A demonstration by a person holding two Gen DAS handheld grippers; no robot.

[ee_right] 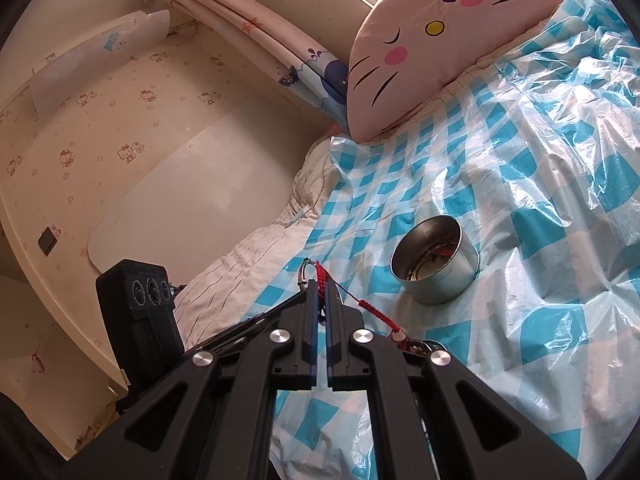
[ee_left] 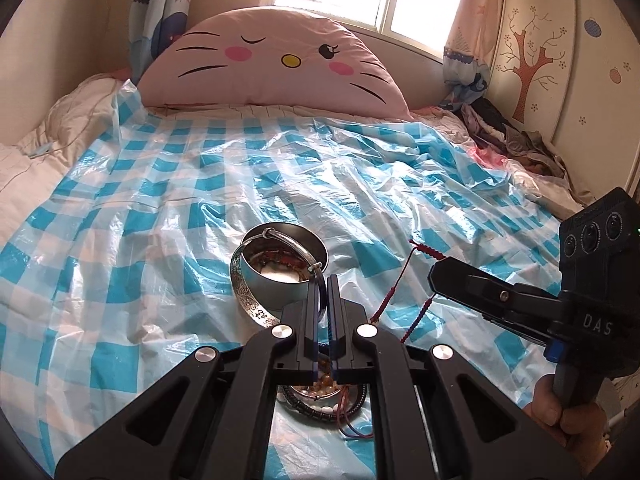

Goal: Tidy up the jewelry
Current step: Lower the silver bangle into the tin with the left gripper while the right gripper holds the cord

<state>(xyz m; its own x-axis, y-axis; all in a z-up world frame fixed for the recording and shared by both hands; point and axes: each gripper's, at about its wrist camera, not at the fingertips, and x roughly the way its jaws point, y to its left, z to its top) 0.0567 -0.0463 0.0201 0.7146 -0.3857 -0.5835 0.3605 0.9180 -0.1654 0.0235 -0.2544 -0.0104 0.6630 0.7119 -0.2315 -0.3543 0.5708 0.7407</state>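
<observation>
My left gripper (ee_left: 321,280) is shut on a wide engraved silver bangle (ee_left: 247,300) and holds it over the near rim of a round metal tin (ee_left: 286,254) that has jewelry inside. Below the gripper lies a pile of bead bracelets and cords (ee_left: 324,398). My right gripper (ee_right: 319,282) is shut on a red braided cord bracelet (ee_right: 376,312); it also shows at the right of the left wrist view (ee_left: 434,272), with the red cord (ee_left: 428,251) hanging from it. The tin (ee_right: 436,268) lies ahead and to the right.
Blue-and-white checked plastic sheet (ee_left: 200,184) covers the bed. A pink cat-face pillow (ee_left: 272,60) stands at the headboard. Clothes (ee_left: 520,136) are piled at the far right. The wall (ee_right: 120,140) runs along the bed's left side.
</observation>
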